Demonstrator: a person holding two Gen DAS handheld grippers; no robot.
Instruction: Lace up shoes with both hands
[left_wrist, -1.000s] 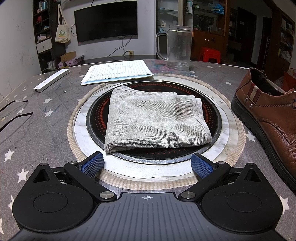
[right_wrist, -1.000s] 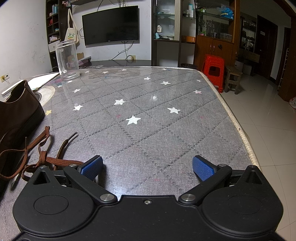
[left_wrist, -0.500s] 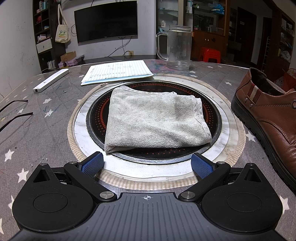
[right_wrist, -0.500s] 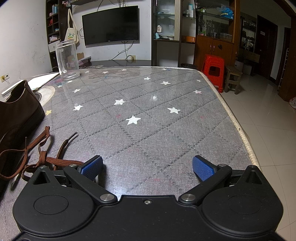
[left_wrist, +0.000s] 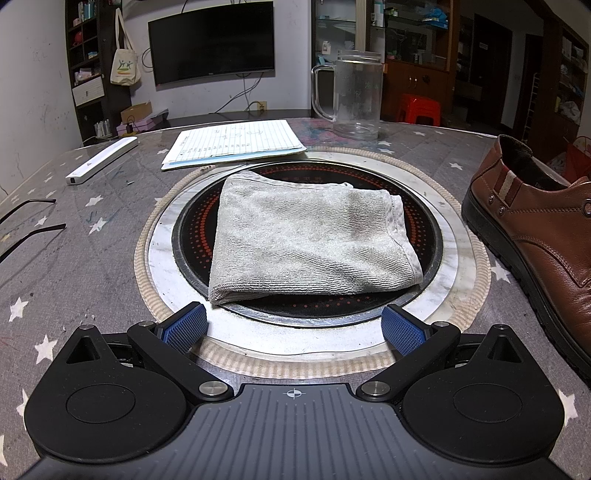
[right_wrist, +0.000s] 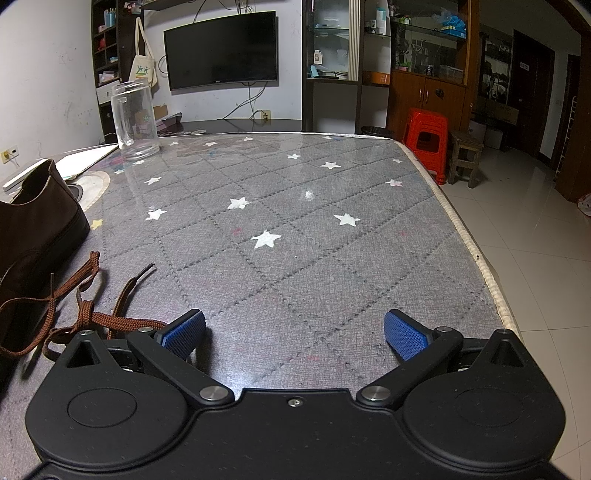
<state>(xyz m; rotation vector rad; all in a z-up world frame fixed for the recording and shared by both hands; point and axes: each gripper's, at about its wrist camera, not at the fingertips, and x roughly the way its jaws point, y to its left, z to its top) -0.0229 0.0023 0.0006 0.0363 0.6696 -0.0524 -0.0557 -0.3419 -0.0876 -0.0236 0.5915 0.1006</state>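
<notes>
A brown leather shoe (left_wrist: 535, 236) stands at the right edge of the left wrist view. It also shows at the left edge of the right wrist view (right_wrist: 33, 229). Its brown lace (right_wrist: 85, 314) lies loose and tangled on the table, just left of my right gripper. My left gripper (left_wrist: 293, 328) is open and empty, low over the table in front of a folded grey towel (left_wrist: 306, 240). My right gripper (right_wrist: 295, 332) is open and empty over bare tablecloth, to the right of the shoe.
The towel lies on a round black hob (left_wrist: 192, 236) set in the table. Behind it are a lined paper pad (left_wrist: 232, 144), a glass mug (left_wrist: 356, 99) and a white bar (left_wrist: 101, 160). The table's right edge (right_wrist: 480, 258) drops to a tiled floor.
</notes>
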